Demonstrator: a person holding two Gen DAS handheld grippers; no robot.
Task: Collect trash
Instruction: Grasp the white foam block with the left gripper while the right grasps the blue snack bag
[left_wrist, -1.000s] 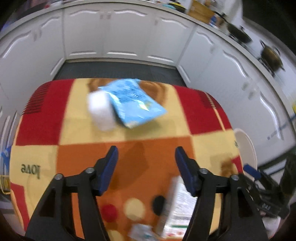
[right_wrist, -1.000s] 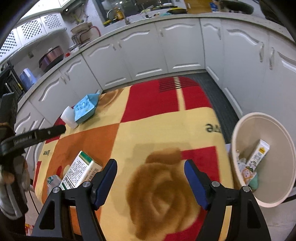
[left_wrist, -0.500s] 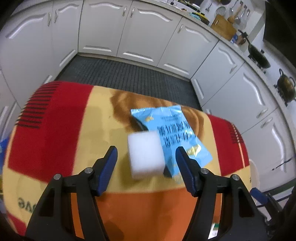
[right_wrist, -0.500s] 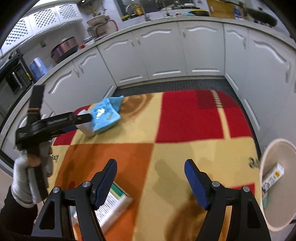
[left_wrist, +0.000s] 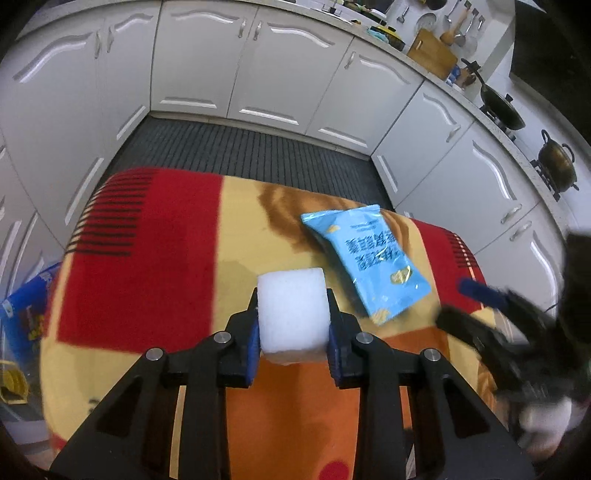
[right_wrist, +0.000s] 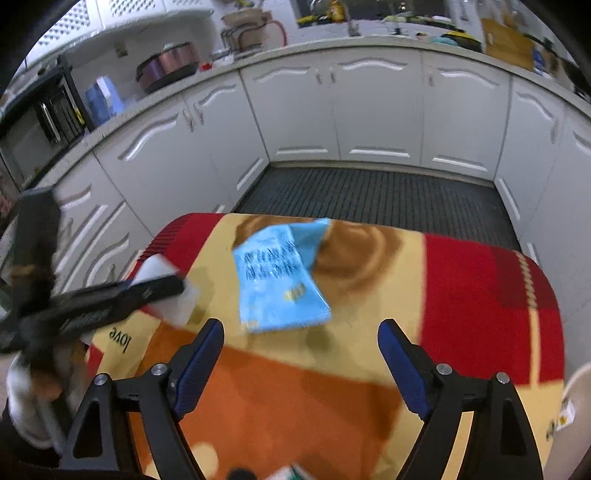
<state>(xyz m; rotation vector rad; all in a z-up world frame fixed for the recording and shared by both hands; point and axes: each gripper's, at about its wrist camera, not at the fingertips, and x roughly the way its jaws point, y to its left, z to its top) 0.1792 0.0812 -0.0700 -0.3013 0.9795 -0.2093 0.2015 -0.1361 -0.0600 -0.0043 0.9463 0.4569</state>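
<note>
A white foam block (left_wrist: 291, 314) sits on the red, yellow and orange tablecloth (left_wrist: 147, 258). My left gripper (left_wrist: 292, 299) is closing, and its blue pads press on the block's two sides. A light blue snack packet (left_wrist: 369, 258) lies flat just right of the block. In the right wrist view the same packet (right_wrist: 280, 280) lies just beyond my right gripper (right_wrist: 301, 332), whose jaws are opening with nothing between them. That view also shows the left gripper (right_wrist: 162, 288) at the left, on the block (right_wrist: 177, 306).
A cream bin (right_wrist: 576, 387) shows at the table's right edge. A carton corner (right_wrist: 291, 472) peeks in at the bottom. White kitchen cabinets (left_wrist: 258, 74) and a dark ribbed floor mat (left_wrist: 240, 151) lie beyond the table. A gloved hand (right_wrist: 22, 387) holds the left gripper.
The left gripper moved forward over the white block and shut on it. The right gripper swung left from the bin toward the blue packet, and its jaws spread wider.
</note>
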